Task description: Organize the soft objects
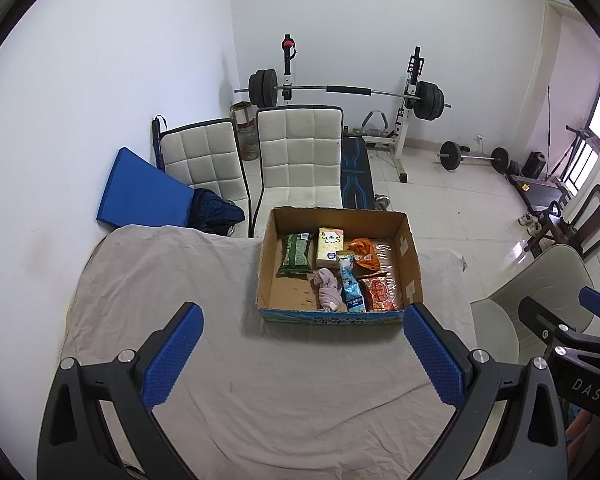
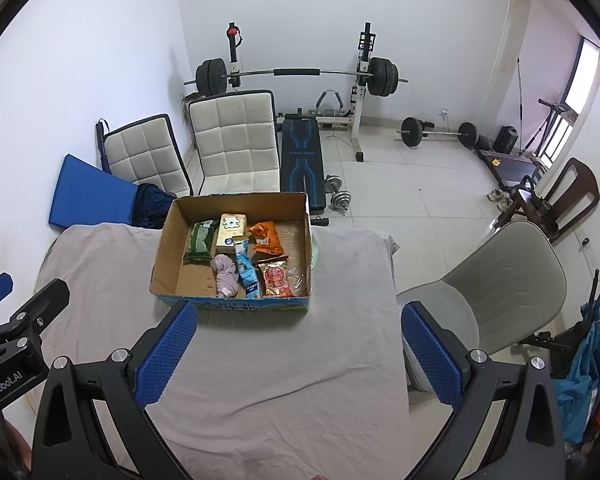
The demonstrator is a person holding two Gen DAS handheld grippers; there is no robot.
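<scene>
A cardboard box (image 1: pixel 410 256) (image 2: pixel 166 240) stands on the cloth-covered table. It holds a green packet (image 1: pixel 297 254) (image 2: pixel 199 241), a cream tissue pack (image 1: pixel 330 247) (image 2: pixel 230 233), an orange bag (image 1: pixel 365 253) (image 2: pixel 266 237), a red packet (image 1: pixel 380 293) (image 2: pixel 277 280), a light blue pouch (image 1: pixel 350 286) (image 2: pixel 247 270) and a pink cloth (image 1: pixel 327 288) (image 2: pixel 226 274). My left gripper (image 1: pixel 302 356) is open and empty, held above the table in front of the box. My right gripper (image 2: pixel 300 354) is open and empty, to the right of the left one.
Grey cloth (image 1: pixel 172 280) covers the table. Two white padded chairs (image 1: pixel 300 152) and a blue mat (image 1: pixel 140 192) stand behind it. A beige chair (image 2: pixel 504 280) is at the right. A barbell rack (image 1: pixel 340 92), bench and dumbbells sit on the tiled floor.
</scene>
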